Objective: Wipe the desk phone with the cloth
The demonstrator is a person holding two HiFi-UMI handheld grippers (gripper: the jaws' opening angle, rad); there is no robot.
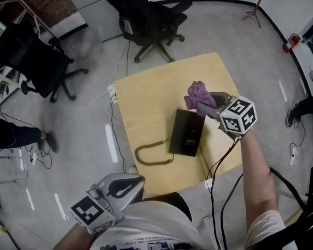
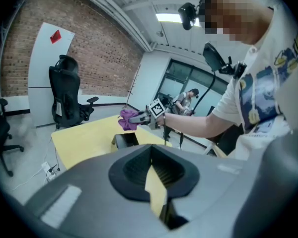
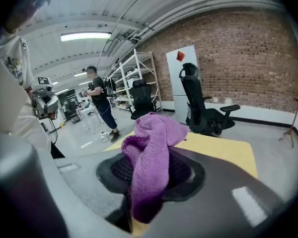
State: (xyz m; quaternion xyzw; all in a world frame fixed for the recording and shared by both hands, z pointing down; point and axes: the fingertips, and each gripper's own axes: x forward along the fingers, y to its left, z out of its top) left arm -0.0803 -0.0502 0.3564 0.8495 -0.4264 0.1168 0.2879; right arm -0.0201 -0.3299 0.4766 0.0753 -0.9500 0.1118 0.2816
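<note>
1. The desk phone (image 1: pixel 187 132) is a flat black slab lying on the yellow table (image 1: pixel 146 98), in its near right part from where I'm watching. Its long side runs roughly near-to-far.
2. The phone's coiled cord (image 1: pixel 151 155) loops out from its left side and curls along by the table's near edge.
3. The cloth (image 1: pixel 198 97) is purple, fluffy and all bunched up, pinched in the right gripper (image 1: pixel 206 105) with a fold drooping over the jaws. It's over the table's right side. I can't tell if it's touching the phone.

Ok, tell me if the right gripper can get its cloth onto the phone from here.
Probably yes: the right gripper holds the purple cloth just over the far end of the phone, with nothing between them.
</note>
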